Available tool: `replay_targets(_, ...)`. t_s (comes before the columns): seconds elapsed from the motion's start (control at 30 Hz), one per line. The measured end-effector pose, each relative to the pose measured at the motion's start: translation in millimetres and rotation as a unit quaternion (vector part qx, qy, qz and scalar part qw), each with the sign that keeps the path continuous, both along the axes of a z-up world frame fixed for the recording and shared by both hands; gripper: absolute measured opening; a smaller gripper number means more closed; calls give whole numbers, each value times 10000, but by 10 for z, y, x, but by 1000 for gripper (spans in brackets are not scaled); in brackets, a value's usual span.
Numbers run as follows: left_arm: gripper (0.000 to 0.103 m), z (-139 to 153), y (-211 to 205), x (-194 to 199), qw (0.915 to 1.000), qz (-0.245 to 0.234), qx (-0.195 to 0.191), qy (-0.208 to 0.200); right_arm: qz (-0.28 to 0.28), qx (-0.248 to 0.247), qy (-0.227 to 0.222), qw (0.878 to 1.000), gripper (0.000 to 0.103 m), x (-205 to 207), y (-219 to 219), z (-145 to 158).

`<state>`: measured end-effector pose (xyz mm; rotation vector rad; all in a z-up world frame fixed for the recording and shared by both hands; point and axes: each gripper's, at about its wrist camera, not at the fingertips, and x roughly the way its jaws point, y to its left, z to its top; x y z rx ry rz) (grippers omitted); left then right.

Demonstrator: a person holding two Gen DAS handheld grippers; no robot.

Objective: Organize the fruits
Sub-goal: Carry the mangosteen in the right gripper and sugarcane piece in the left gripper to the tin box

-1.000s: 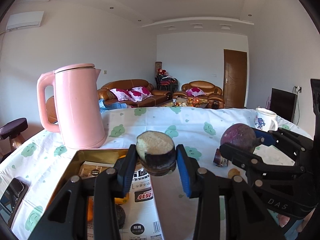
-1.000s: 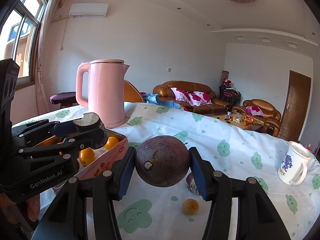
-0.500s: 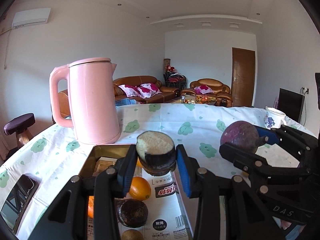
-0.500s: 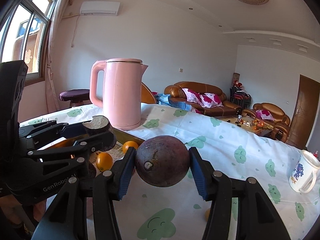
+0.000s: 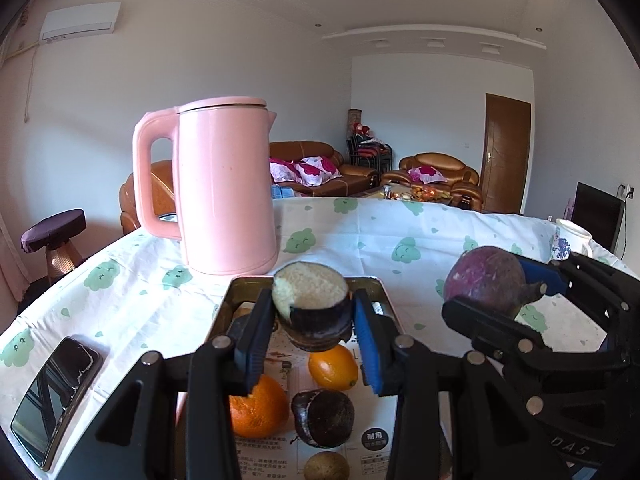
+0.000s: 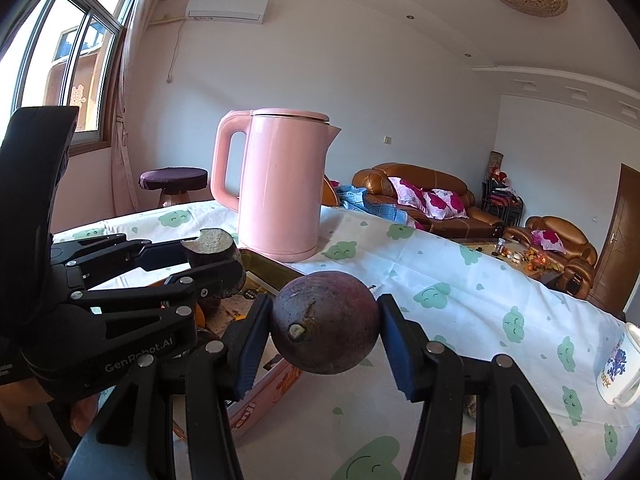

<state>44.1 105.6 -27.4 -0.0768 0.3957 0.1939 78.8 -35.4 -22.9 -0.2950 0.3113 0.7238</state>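
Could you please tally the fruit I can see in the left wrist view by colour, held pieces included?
Dark purple: 3, the cut piece in the left tongs, the whole fruit in the right tongs, and one in the tin
Orange: 2
Yellow-brown: 1
Total: 6

Pink kettle (image 5: pixel 226 188) on tablecloth, phone (image 5: pixel 56 394) lying flat, mug (image 6: pixel 618 368)

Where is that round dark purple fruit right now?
The round dark purple fruit is clamped in the right gripper, above the patterned tablecloth, just right of the tin tray.
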Motion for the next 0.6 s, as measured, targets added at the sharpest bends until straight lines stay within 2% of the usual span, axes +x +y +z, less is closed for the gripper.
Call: replay_targets(0.6,41,-46,364,1,9990,349,-109,271,272,-187,83,9994,55,-17,302,-71)
